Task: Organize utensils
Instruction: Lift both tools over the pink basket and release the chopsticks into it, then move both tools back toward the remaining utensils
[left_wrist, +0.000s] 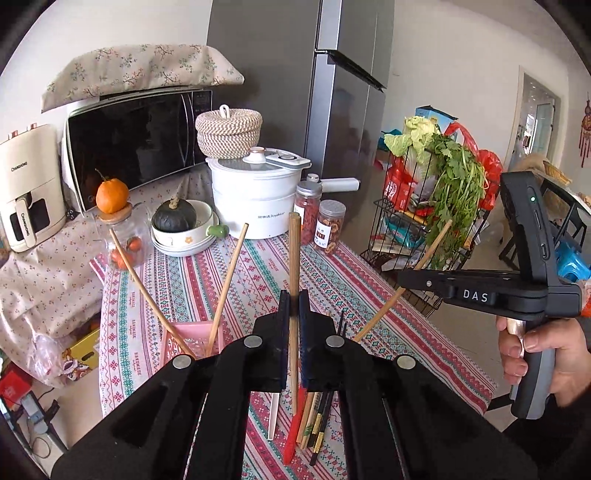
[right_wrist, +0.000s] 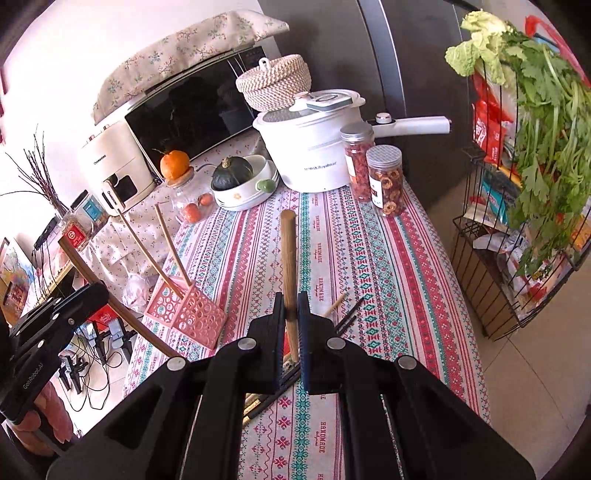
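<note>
Chopsticks: we list two wooden sticks in hand. Left tool (left_wrist: 294, 308) is clenched on a pale wooden chopstick (left_wrist: 294, 254), held upright above the bench (left_wrist: 251, 273). Right tool (right_wrist: 291, 314) is clenched on a darker wooden chopstick (right_wrist: 290, 254), tilted slightly left. Two more stand slanted in the pink holder (right_wrist: 192, 314) at the bench's left edge. A loose pile of utensils (left_wrist: 310, 421) lies flat on the striped cloth beneath our tools. Right hand (left_wrist: 543, 354) grips its handle upright.

Home kitchen: microwave (left_wrist: 136, 144), fridge (left_wrist: 332, 92), electric pot (right_wrist: 314, 147), vegetable rack (right_wrist: 517, 221).
</note>
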